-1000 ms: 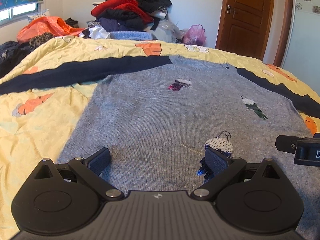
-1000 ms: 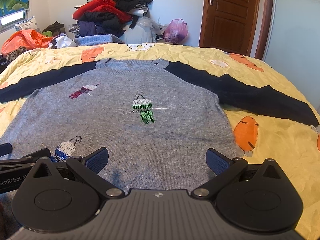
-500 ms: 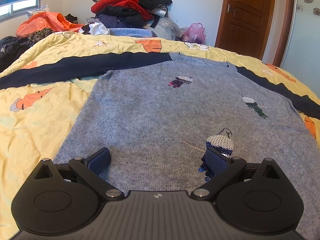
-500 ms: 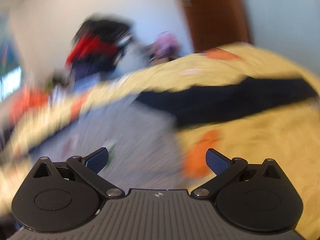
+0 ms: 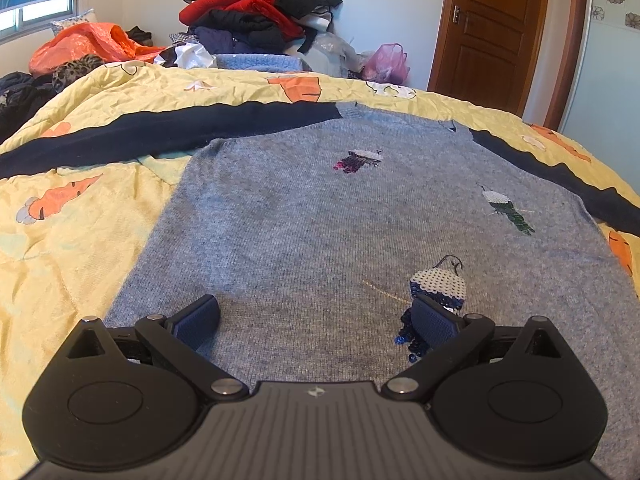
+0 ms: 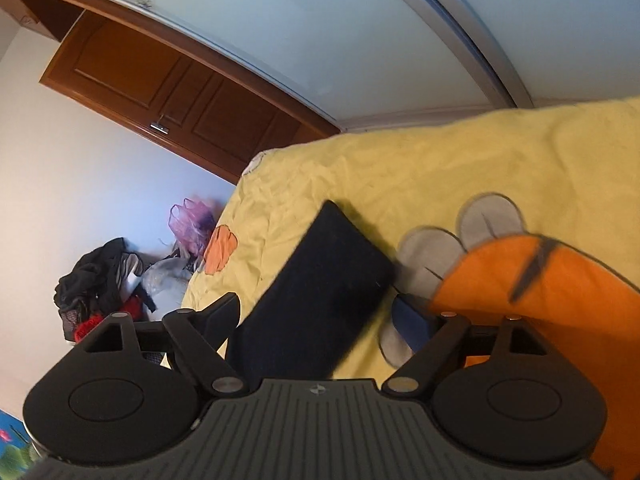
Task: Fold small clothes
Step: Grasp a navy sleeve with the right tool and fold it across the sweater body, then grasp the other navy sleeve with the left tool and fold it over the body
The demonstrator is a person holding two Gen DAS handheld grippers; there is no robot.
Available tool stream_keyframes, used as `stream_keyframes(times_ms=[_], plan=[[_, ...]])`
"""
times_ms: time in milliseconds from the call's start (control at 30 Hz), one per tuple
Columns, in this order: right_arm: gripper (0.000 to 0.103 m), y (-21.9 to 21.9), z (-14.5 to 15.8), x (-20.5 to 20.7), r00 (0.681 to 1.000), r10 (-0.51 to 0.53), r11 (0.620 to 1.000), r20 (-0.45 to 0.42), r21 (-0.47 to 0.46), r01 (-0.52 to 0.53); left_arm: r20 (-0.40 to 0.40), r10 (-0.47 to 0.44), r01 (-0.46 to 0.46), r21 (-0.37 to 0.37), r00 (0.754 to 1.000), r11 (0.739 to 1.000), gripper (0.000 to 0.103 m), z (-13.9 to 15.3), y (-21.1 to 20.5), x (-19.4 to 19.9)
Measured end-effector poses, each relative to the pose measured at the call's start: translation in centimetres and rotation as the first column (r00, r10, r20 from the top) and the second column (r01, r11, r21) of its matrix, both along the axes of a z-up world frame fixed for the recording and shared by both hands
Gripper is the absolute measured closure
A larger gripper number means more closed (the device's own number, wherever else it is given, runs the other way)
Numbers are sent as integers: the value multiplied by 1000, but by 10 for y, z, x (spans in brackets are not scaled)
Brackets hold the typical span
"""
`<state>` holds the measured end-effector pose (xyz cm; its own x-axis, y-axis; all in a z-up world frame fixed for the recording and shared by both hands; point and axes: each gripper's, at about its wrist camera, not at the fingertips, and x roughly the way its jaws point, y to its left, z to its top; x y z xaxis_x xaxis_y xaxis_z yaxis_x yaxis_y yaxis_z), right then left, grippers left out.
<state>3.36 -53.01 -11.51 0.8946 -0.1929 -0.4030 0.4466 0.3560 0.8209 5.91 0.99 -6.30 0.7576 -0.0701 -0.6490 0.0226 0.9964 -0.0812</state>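
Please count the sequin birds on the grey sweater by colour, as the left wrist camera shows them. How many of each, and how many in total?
Pink and white bird: 1
Green and white bird: 1
Blue and white bird: 1, partly hidden behind a fingertip of the left gripper
Total on the sweater: 3

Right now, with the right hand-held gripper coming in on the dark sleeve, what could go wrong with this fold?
The right hand-held gripper is closing with the navy sleeve cuff between its fingers; it may pinch the yellow quilt underneath too. The left hand-held gripper is open over the grey sweater, pinning nothing, so pulling the sleeve could drag the body askew.
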Motion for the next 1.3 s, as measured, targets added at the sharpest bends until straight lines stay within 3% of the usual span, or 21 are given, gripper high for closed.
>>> stream_keyframes(times_ms=[100,133,167,200,233,367,467,533,600,733,833,867,933,967,1000,1033,1067,1133,1200,1233,1300], plan=[[28,-3,1,11,1000,-15,999,-4,-52,15,1,0,0,-2,1000,1000,0,0,0,0],[40,-6,1,14,1000,-27,997,-10,-70,26,1,0,0,-2,1000,1000,0,0,0,0],[58,-6,0,19,999,-34,996,-26,-85,32,0,0,0,-1,1000,1000,0,0,0,0],[69,-8,-1,23,998,-35,995,-48,-97,31,1,0,0,-2,1000,1000,0,0,0,0],[87,-12,-2,25,997,-35,994,-73,-105,27,1,0,0,-3,1000,1000,0,0,0,0],[89,-7,1,27,994,-49,986,-98,-163,32,5,2,-2,-17,1000,1000,0,0,2,1],[89,35,33,39,995,-25,943,-93,-332,-7,8,5,-4,-24,1000,1000,0,0,2,0],[89,87,56,63,991,100,882,-90,-453,-130,8,6,-6,-26,1000,1000,0,0,3,1],[89,155,79,83,959,261,781,-107,-560,-275,9,6,-6,-27,1000,1000,0,0,3,1],[89,289,86,123,810,546,561,-214,-624,-544,10,11,-11,-34,1000,999,0,0,4,0],[89,367,59,145,723,599,438,-343,-616,-655,11,11,-11,-35,1000,999,0,0,4,0],[88,385,50,148,715,584,405,-384,-626,-667,11,10,-10,-37,1000,999,0,0,4,0],[80,406,40,143,732,532,362,-426,-667,-651,12,9,-9,-42,1000,999,0,0,6,0],[61,409,43,138,731,533,346,-426,-678,-648,13,9,-9,-45,1000,999,0,0,6,0],[49,406,50,129,734,542,357,-409,-679,-642,14,9,-8,-48,1000,999,0,0,7,0],[30,399,58,115,746,555,387,-368,-680,-623,14,8,-8,-51,1000,999,0,0,7,0],[21,387,64,97,767,571,434,-293,-686,-584,15,8,-7,-56,1000,998,0,1,8,-1],[17,363,68,65,770,614,505,-174,-662,-553,28,9,-7,-76,1000,997,0,4,10,-1],[17,344,59,47,770,623,559,-137,-611,-560,72,-27,38,-155,997,987,0,14,12,2],[17,336,52,42,774,619,576,-134,-593,-563,82,-42,59,-219,996,974,0,20,13,7],[17,328,33,41,779,609,603,-151,-549,-578,70,-72,93,-386,995,918,0,30,17,28]])
